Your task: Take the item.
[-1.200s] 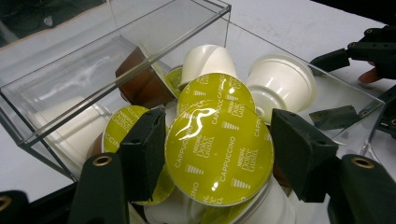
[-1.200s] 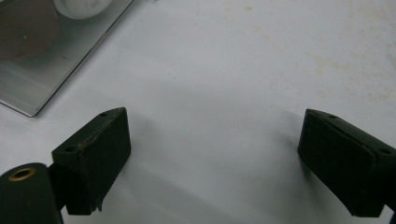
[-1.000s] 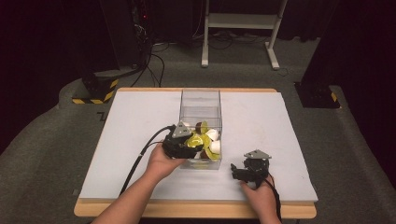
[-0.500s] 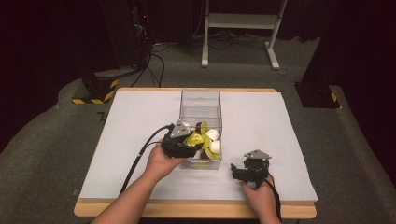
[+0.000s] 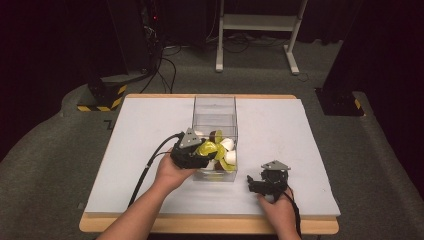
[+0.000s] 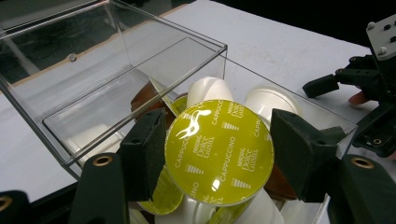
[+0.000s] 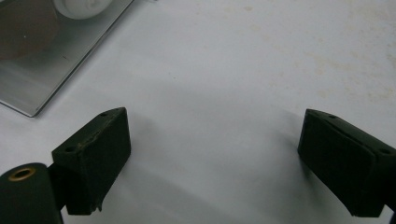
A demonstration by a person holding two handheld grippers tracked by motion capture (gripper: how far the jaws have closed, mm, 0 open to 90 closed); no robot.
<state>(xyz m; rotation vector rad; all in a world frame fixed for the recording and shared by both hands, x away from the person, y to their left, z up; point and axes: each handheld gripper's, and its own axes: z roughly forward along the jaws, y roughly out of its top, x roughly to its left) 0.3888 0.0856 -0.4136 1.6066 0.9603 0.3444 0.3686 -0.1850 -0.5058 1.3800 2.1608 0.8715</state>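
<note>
Bright table, dark surroundings, soft focus

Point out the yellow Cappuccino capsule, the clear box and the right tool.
yellow Cappuccino capsule (image 6: 219, 151): left gripper view, middle of its foil lid.
clear box (image 5: 214, 106): high view, far wall.
right tool (image 7: 212, 161): right gripper view, midway between its open jaws.

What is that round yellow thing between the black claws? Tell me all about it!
It's a coffee capsule with a shiny yellow-green foil lid printed "Cappuccino" and "Nescafé Dolce Gusto" in white. Its flat lid faces the camera. It sits between the left gripper's two black jaws, which press its edges, just above other white, brown and yellow capsules piled in the clear plastic box.
</note>
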